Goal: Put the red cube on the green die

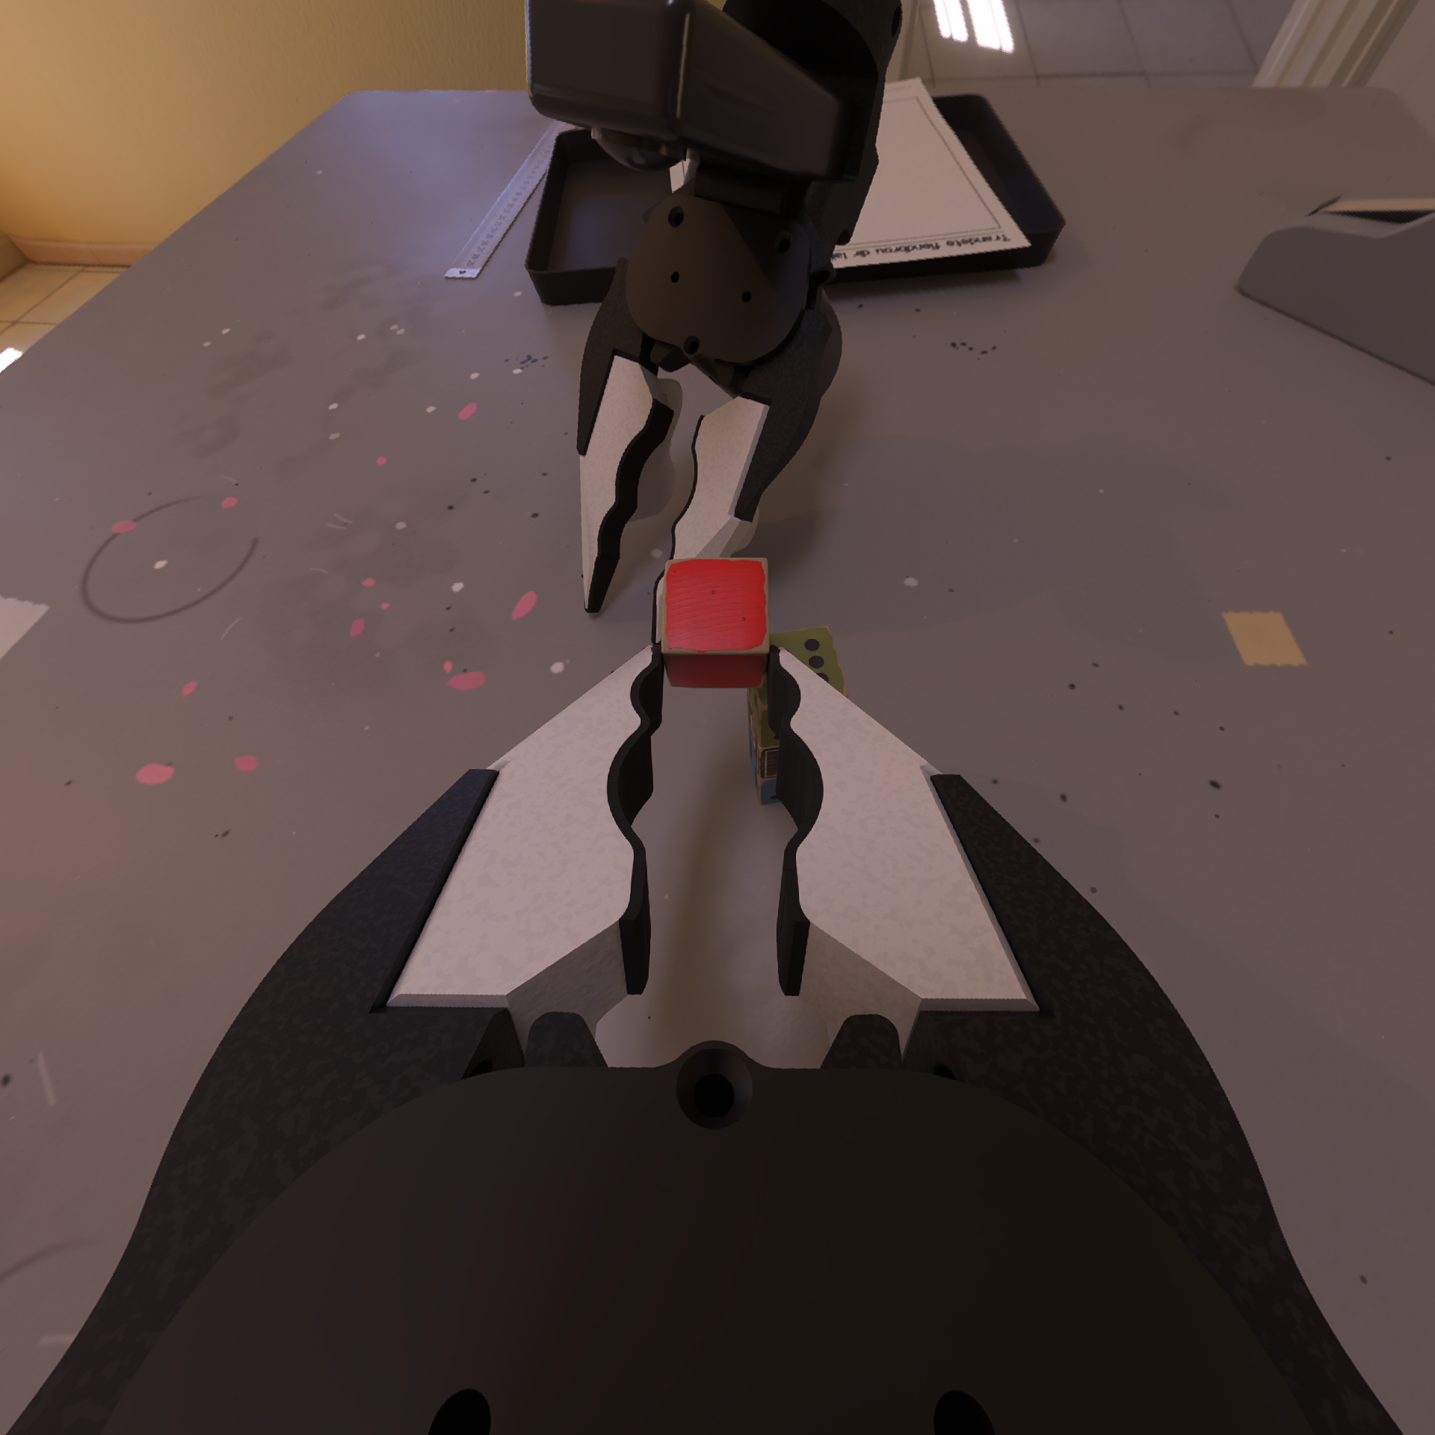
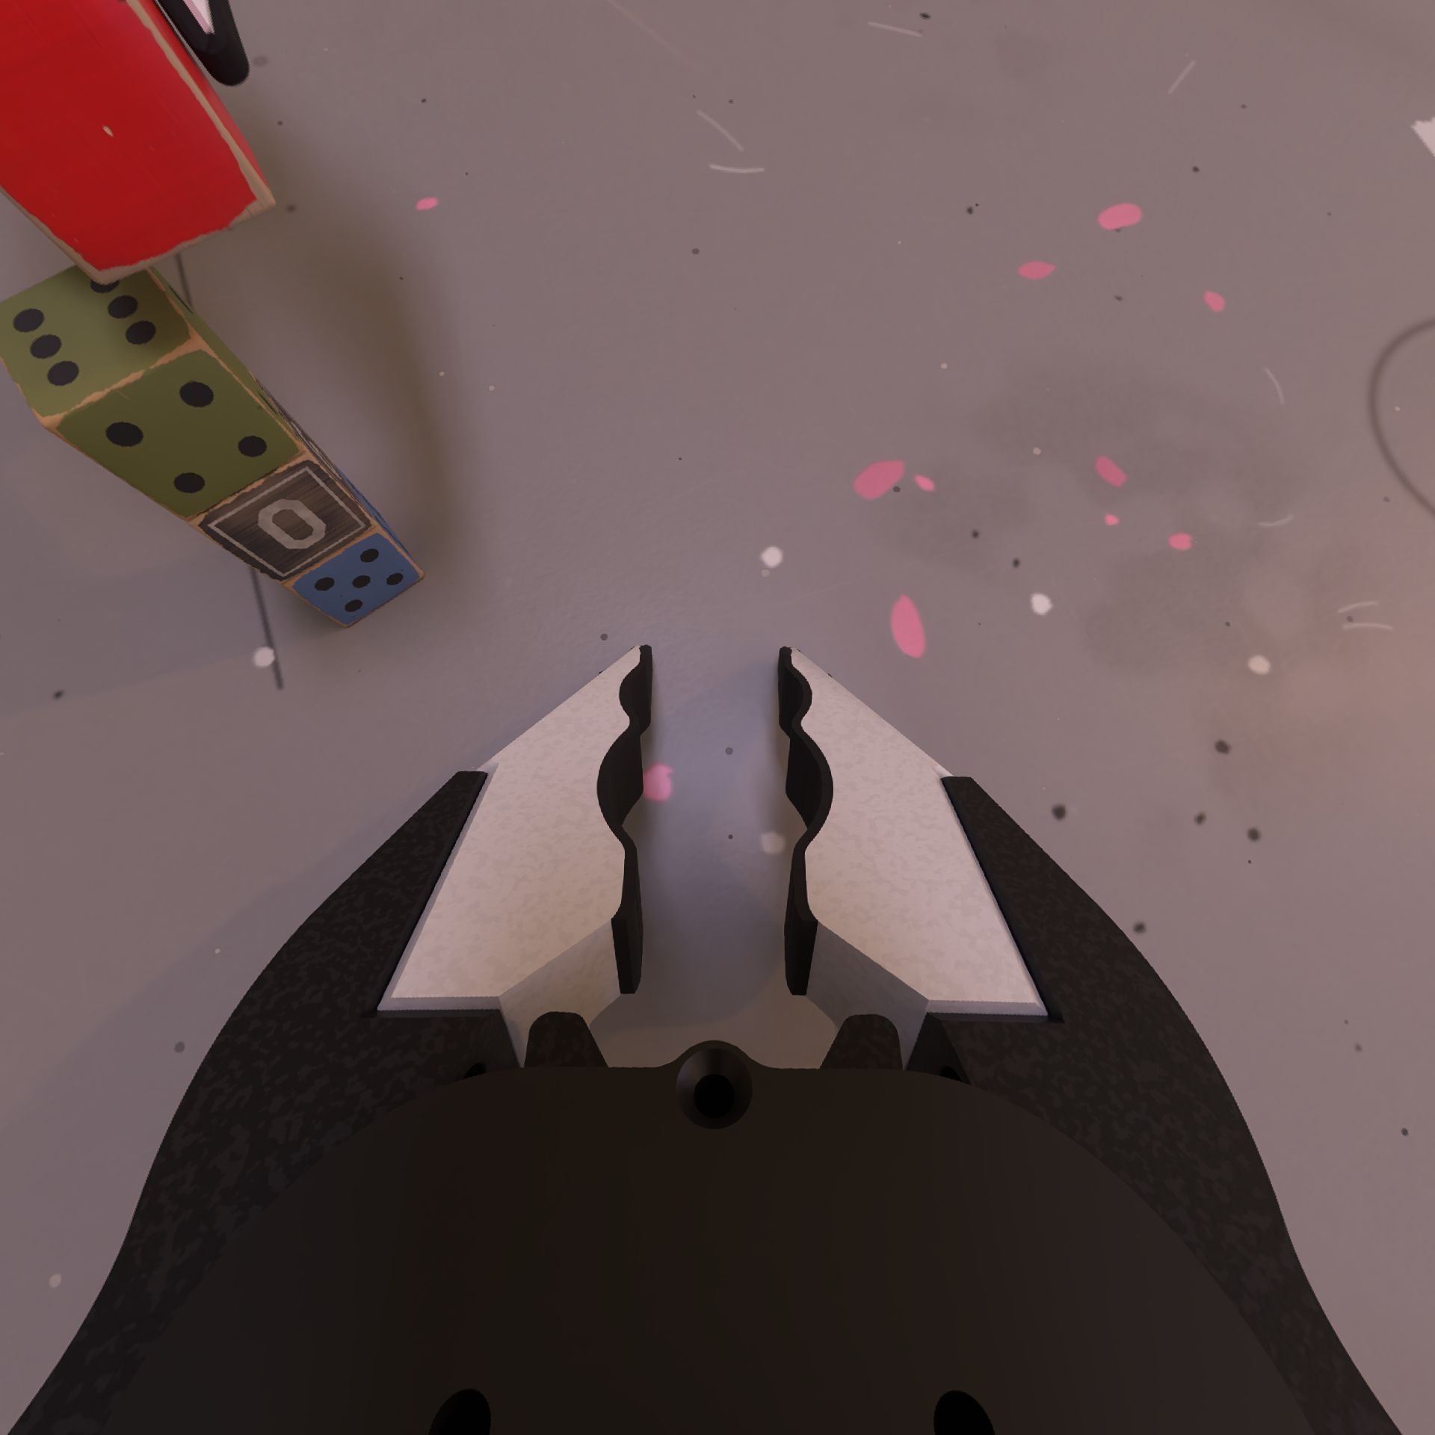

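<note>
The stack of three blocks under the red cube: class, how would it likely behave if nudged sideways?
The stack stands tall and narrow, green die on top, so it would probably topple rather than slide. Its blocks look separate, so they may shift apart. The red cube, held in the left gripper, needs gentle lowering.

Soft, even indoor light fills both views, neither dim nor harsh. The grey tabletop [image 1: 1087,505] carries a faint sheen and a warm tint toward the edges. Shadows are diffuse: a blurred one curves beside the stacked blocks [image 2: 233,466] in the right wrist view. Both pictures are sharp throughout, with strong wide-angle stretching at the borders, where straight edges bow.
</note>
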`<action>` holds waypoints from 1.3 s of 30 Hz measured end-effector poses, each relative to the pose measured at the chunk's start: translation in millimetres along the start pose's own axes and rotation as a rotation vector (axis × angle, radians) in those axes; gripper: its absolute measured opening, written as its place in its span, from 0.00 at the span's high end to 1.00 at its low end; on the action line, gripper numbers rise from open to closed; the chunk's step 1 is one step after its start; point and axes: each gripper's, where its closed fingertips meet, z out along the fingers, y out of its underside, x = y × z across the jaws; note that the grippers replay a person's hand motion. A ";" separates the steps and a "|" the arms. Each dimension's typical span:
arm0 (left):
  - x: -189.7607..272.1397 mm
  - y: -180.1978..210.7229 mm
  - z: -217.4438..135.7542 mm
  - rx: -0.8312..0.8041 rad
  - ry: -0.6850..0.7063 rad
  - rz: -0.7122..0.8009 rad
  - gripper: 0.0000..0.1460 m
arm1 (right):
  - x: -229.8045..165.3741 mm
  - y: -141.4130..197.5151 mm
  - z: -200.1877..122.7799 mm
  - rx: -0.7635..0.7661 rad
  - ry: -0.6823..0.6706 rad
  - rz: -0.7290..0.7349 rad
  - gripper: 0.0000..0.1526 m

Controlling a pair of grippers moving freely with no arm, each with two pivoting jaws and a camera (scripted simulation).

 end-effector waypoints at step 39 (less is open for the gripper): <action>18.6 0.7 -1.3 -0.259 0.006 -0.143 0.82 | -0.1 -0.2 -0.1 0.000 -0.003 0.004 0.79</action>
